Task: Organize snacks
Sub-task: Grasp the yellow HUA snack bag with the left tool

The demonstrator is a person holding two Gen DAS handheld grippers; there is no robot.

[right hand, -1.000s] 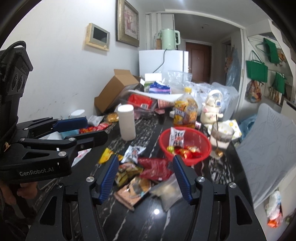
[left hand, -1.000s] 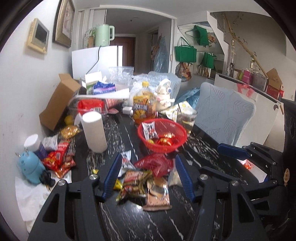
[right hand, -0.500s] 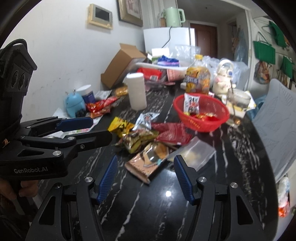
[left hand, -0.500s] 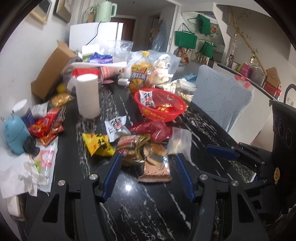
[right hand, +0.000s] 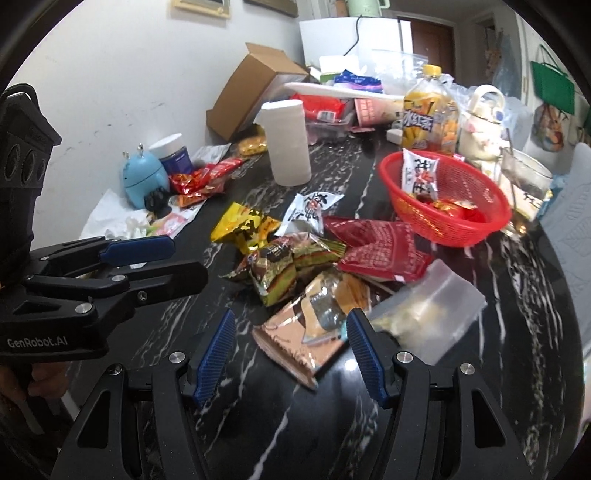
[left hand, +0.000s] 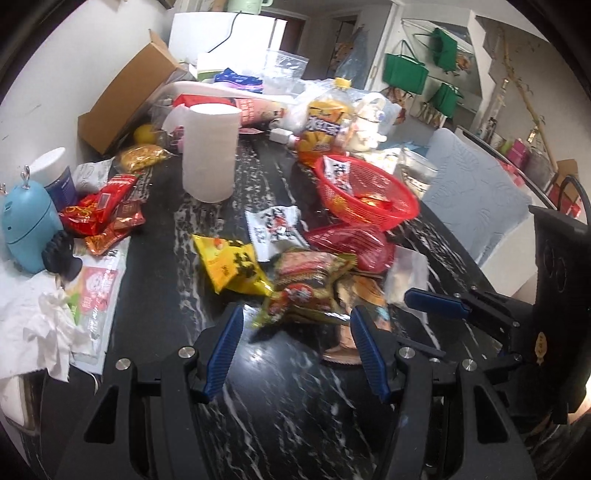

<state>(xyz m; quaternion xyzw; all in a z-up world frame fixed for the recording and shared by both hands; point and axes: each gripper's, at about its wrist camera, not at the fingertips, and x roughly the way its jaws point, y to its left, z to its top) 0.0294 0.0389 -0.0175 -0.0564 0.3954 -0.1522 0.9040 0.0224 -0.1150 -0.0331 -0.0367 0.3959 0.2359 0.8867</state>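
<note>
Jaws of both the left gripper (left hand: 295, 332) and right gripper (right hand: 290, 334) stand open and empty, having dropped nearer the snack pile (right hand: 295, 266) than a second ago. That pile lies on the bench (right hand: 295, 424) just in front of the red basket (right hand: 476, 225), so a pick looks imminent.

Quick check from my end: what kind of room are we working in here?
Most likely a home dining area. A dark marble-look table is strewn with snack packets, a padded chair is pulled up to it, and a white fridge with a green kettle on top stands behind.
</note>
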